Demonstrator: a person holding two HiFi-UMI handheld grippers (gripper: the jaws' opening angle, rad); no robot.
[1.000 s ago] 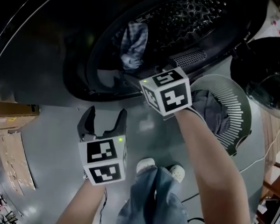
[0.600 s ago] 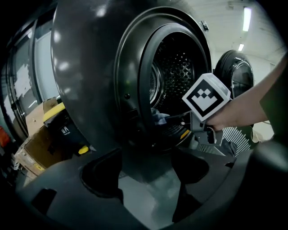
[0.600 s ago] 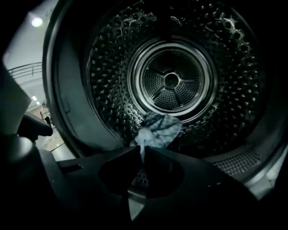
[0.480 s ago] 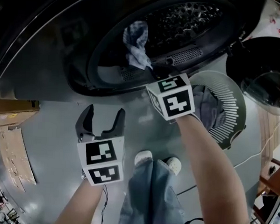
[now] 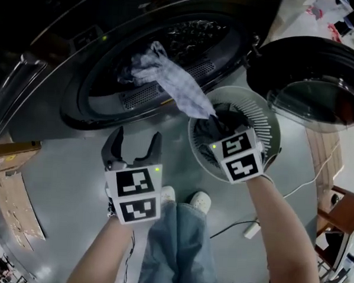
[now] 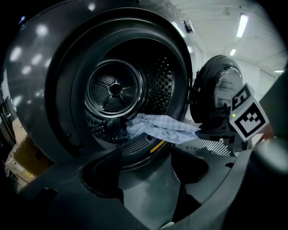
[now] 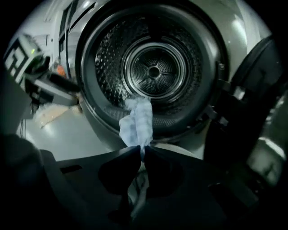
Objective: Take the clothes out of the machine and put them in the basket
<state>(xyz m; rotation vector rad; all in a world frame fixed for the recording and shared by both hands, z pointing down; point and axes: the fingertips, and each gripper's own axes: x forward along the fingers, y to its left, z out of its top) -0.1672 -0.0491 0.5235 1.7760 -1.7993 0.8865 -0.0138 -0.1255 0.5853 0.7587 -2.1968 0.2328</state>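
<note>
1. Drum (image 5: 194, 35): a checked cloth (image 5: 174, 78) trails out over its lip, and a dark garment (image 6: 113, 128) lies at the front inside.
2. Basket (image 5: 268, 120), beside the machine, holds dark clothes (image 5: 220, 126).
3. Right gripper (image 5: 215, 117), over the basket, has its jaws pinched on the cloth's end.
4. Left gripper (image 5: 135, 146) is above the floor, jaws apart and empty.

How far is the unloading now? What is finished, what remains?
Done: dark clothes already lie in the basket. In hand: the right gripper is shut on a blue checked cloth stretched from the drum towards the basket. Left: dropping that cloth in, and a dark garment at the drum's front. The left gripper is open and empty.
</note>
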